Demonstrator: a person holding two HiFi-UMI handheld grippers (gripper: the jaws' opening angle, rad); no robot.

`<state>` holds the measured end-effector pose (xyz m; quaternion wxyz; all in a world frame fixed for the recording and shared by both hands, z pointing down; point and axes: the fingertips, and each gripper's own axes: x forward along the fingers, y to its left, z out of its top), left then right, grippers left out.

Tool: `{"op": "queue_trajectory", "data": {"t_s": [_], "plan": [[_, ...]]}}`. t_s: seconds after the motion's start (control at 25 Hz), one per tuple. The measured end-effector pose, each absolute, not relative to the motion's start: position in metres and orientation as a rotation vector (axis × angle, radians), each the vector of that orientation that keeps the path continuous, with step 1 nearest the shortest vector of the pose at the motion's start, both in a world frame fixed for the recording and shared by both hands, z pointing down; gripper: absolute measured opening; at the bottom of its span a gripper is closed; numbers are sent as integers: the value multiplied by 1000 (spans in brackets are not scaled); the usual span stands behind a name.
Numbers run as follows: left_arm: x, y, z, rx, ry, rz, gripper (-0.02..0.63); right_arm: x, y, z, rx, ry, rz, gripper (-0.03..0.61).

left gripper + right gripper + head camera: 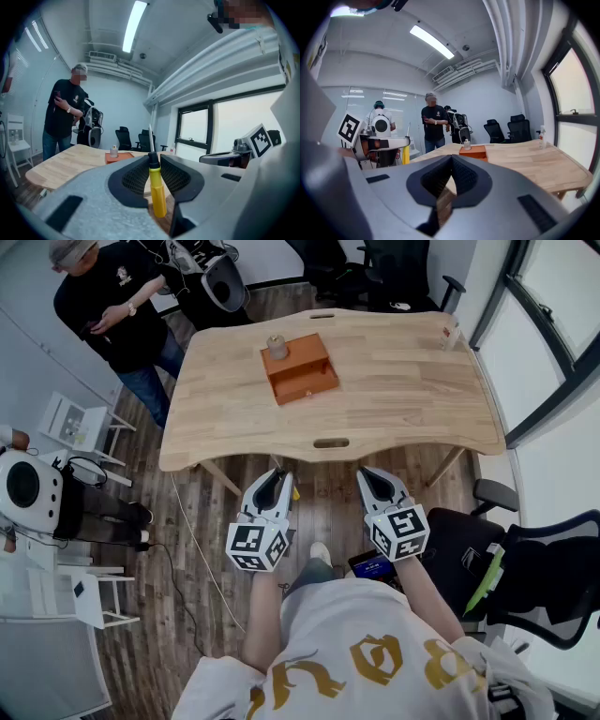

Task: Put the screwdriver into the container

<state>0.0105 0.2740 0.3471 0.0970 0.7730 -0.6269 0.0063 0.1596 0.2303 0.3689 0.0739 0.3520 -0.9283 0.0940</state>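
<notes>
The left gripper (152, 157) has its jaws pinching the screwdriver (157, 192), while the right gripper (451, 159) is closed and empty. A steady carry is needed to the orange container (302, 371) near the worktop's (403, 381) far edge.

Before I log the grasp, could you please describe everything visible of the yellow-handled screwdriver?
The yellow-handled screwdriver has a glossy, plastic-looking handle, a black collar and a thin silvery shaft. It stands nearly upright, shaft up, clamped near the collar between the left gripper's black ribbed pads, handle hanging free below.
</notes>
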Motion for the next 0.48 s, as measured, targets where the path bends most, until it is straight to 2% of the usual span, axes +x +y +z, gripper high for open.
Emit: {"op": "queue_trajectory", "data": {"t_s": [0.48], "plan": [[8, 298, 356, 2262, -1838, 61, 75, 149, 250, 375, 998, -2828, 330, 9]]}}
